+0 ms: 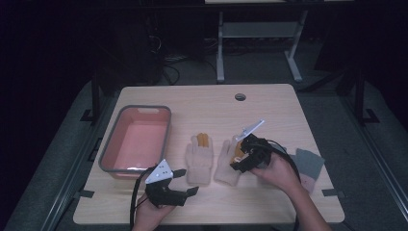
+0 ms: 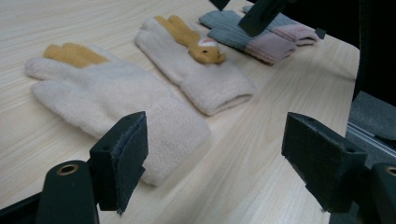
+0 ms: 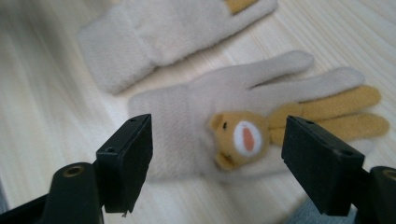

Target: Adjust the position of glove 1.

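Right gripper view has your right gripper (image 3: 217,154) spread wide above the bear glove (image 3: 243,126), lying flat on the table (image 3: 42,112). Close too shallow and you'll likely pinch only fuzz; drift sideways and the neighbouring cream glove (image 3: 154,32) could snag.

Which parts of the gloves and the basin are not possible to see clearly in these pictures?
- Glove with the bear face: in the high view the right gripper hangs over it and covers the bear.
- Grey and pink gloves: in the high view the right hand hides part of them; in the left gripper view a dark jaw crosses them.
- Plain cream glove: its fingertips are cut off by the top edge of the right gripper view.
- Pink basin: its inside is too dim in the high view.
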Demonstrator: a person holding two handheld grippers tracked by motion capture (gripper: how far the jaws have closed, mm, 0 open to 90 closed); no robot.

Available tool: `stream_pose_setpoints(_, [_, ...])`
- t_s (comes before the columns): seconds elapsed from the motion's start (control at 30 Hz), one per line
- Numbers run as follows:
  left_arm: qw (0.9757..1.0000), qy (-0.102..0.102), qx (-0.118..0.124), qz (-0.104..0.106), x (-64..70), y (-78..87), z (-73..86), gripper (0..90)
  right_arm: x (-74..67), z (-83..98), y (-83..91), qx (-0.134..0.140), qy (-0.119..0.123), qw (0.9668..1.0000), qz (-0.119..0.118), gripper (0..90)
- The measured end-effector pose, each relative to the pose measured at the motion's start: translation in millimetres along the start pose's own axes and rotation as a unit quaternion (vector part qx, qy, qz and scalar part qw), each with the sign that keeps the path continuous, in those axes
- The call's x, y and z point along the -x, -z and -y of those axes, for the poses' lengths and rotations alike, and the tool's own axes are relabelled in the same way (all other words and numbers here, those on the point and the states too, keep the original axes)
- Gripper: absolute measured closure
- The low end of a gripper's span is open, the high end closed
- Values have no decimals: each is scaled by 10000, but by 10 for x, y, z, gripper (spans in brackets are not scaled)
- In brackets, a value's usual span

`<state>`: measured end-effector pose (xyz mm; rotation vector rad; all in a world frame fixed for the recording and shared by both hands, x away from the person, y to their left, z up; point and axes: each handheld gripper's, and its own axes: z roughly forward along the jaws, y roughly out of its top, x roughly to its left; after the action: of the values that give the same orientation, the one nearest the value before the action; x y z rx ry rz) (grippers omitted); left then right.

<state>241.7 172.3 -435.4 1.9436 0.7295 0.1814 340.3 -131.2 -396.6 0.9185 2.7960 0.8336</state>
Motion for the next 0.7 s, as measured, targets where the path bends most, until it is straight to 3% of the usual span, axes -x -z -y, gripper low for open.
stream_pose_setpoints(0.27, [10000, -14, 34, 22, -1, 21, -9, 224, 70, -76, -203, -296, 112, 9993, 175, 256])
stream_pose_setpoints(0.7, [10000, -58, 24, 16, -7, 23, -10, 225, 121, -76, -508, -712, 68, 9971, 253, 344])
